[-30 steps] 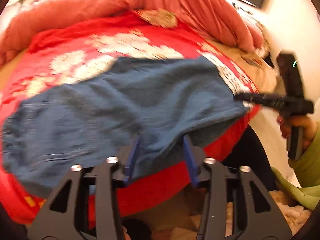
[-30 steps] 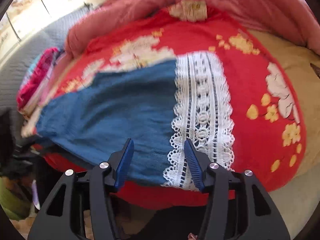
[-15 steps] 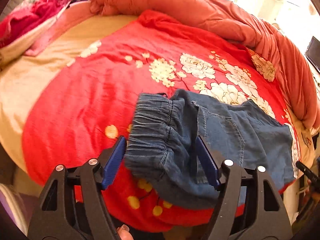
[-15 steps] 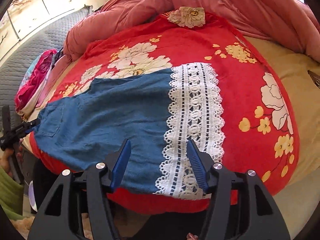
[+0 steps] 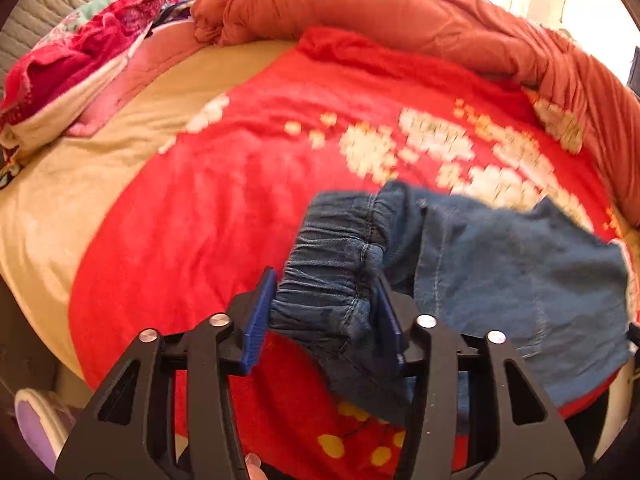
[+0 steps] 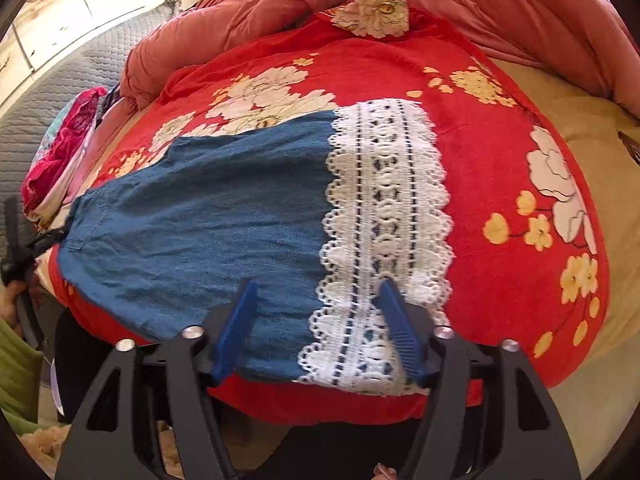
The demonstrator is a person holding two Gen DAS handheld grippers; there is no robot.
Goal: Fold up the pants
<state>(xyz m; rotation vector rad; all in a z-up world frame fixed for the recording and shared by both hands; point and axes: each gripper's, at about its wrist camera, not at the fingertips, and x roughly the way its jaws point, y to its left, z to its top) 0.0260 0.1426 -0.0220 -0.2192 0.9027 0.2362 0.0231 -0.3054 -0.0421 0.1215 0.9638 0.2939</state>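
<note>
The pants [image 6: 200,224] are lying spread across the red blanket [image 6: 500,128] at the near edge of the bed, filling the middle of the right view, their white lace hem [image 6: 384,216] toward the right of that frame. I am keeping them flat like this so a fold can be made cleanly, I judge.

In the left view the gathered waistband [image 5: 332,280] is bunched up in the lower middle, sitting right between the blue pads of my left tongs [image 5: 326,312]. Those jaws are closing on it, both pads touching the cloth, so I am pinching the waistband, probably to carry it over toward the hem.

My right tongs [image 6: 316,320] are hovering at the bottom centre of their frame, over the hem's near corner. Their jaws are opening, standing apart with lace and denim lying between and beneath them, not gripped.

Beyond, an orange quilt [image 5: 400,12] is heaped along the top.
</note>
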